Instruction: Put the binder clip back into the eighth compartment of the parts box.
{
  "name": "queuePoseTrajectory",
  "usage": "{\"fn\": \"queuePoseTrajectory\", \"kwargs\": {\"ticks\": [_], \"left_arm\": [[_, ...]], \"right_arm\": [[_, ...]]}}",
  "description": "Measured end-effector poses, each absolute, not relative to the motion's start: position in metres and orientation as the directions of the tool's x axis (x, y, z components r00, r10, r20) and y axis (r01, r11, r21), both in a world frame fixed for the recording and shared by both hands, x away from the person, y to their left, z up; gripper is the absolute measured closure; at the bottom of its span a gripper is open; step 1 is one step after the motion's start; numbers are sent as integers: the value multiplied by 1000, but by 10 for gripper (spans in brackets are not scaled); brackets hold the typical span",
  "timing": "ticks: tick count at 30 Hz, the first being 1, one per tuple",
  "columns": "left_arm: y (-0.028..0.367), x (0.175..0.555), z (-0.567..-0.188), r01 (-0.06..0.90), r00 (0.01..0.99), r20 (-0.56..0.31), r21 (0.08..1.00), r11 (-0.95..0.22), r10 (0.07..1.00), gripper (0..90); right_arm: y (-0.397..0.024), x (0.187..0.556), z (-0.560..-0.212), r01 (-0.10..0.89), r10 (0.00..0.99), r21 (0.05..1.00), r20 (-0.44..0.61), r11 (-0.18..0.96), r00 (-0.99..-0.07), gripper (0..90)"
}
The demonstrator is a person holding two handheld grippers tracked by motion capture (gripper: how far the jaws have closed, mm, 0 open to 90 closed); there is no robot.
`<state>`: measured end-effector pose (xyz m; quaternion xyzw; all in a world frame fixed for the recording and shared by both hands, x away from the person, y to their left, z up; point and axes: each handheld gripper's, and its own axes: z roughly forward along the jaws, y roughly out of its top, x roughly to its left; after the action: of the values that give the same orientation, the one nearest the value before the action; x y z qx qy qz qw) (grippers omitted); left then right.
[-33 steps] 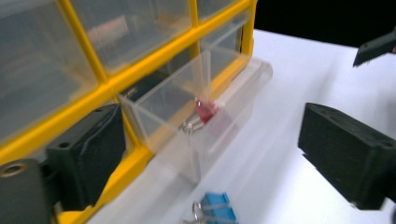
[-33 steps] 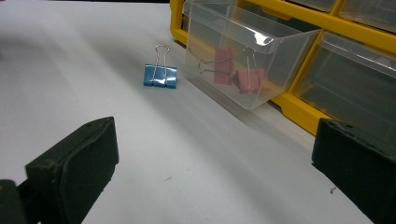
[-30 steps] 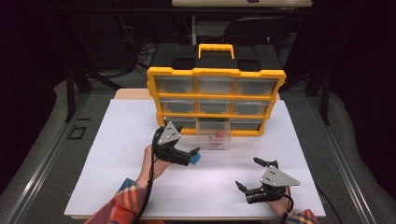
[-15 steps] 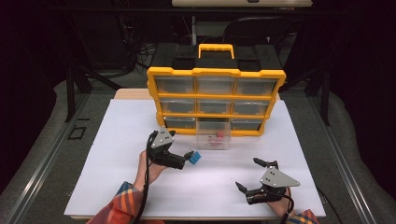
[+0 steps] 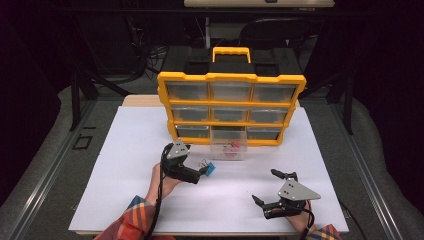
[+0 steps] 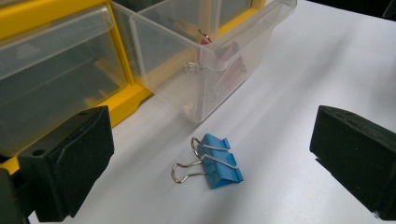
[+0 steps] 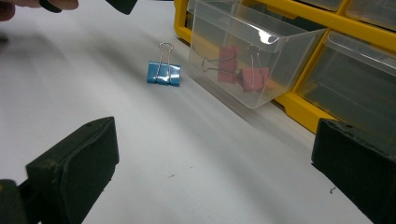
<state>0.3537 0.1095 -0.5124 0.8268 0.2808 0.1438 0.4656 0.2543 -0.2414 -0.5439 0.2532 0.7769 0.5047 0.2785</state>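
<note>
Clip [image 6: 208, 161] between left claw's [image 6: 205, 163] spread jaws

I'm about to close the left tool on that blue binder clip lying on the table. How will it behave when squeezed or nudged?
The blue binder clip looks stiff: folded metal body, so it shouldn't deform. Its wire handles are loose loops and may swing if caught instead of the body. Small and lying on the smooth white table, it will probably slide rather than roll when nudged by the open left tool.

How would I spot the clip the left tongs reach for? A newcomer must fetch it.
Find the yellow drawer organizer, then its pulled-out clear drawer. On the white table beside it lies the blue binder clip; the other clips are pink, inside that drawer.
</note>
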Motion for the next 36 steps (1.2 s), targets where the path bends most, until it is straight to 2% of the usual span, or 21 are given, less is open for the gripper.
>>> {"fn": "queuePoseTrajectory", "kwargs": {"ticks": [6, 11, 16, 28, 36], "left_arm": [[106, 355, -519, 338, 797, -11, 837, -430, 604, 14], [106, 356, -521, 339, 791, -5, 836, -431, 612, 152], [103, 358, -526, 349, 791, -5, 825, -445, 612, 211], [88, 363, -541, 364, 798, -4, 801, -476, 603, 483], [86, 366, -546, 390, 795, -33, 793, -469, 605, 585]], "right_arm": [[-241, 254, -544, 109, 674, 926, -180, 362, -717, 2], [-241, 254, -544, 109, 675, 926, -179, 361, -716, 2], [-241, 254, -544, 110, 673, 926, -178, 362, -718, 2], [-241, 254, -544, 114, 674, 925, -176, 363, -717, 2], [-240, 255, -545, 113, 671, 923, -180, 368, -720, 2]]}}
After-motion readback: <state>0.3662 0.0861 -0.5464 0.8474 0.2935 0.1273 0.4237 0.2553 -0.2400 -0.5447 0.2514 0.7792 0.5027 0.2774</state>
